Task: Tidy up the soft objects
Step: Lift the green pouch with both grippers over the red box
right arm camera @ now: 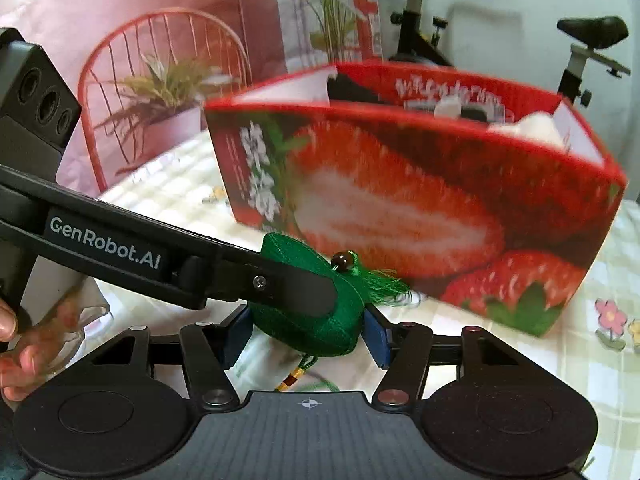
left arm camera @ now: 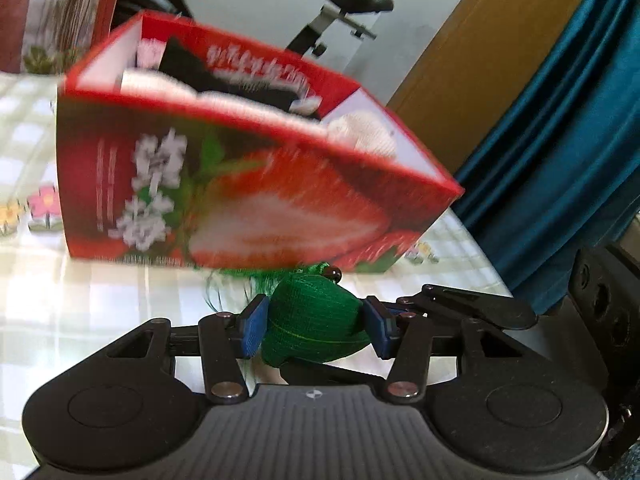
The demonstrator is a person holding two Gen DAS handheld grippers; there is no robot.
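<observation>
Green fabric sachet (left arm camera: 316,316) sits between both tools, just in front of strawberry box (left arm camera: 248,184), above checked desk (left arm camera: 80,320). Your left tool (left arm camera: 316,322) grips it, pads on both flanks; your right tool (right arm camera: 308,334) clamps same sachet from other side. Risks: pulling apart stretches or tears soft cloth; tassel (right arm camera: 380,286) and bead (right arm camera: 342,260) may snag on box wall; releasing both tools at once drops it short of box, already holding white (left arm camera: 360,134) and black (left arm camera: 192,68) items.

Your landmark is the box (right arm camera: 420,200) on the table (right arm camera: 592,364). The pouch (right arm camera: 312,320) sits just before it, cloths (left arm camera: 360,132) lie inside it, and the exercise bike (right arm camera: 592,40) stands behind it.
</observation>
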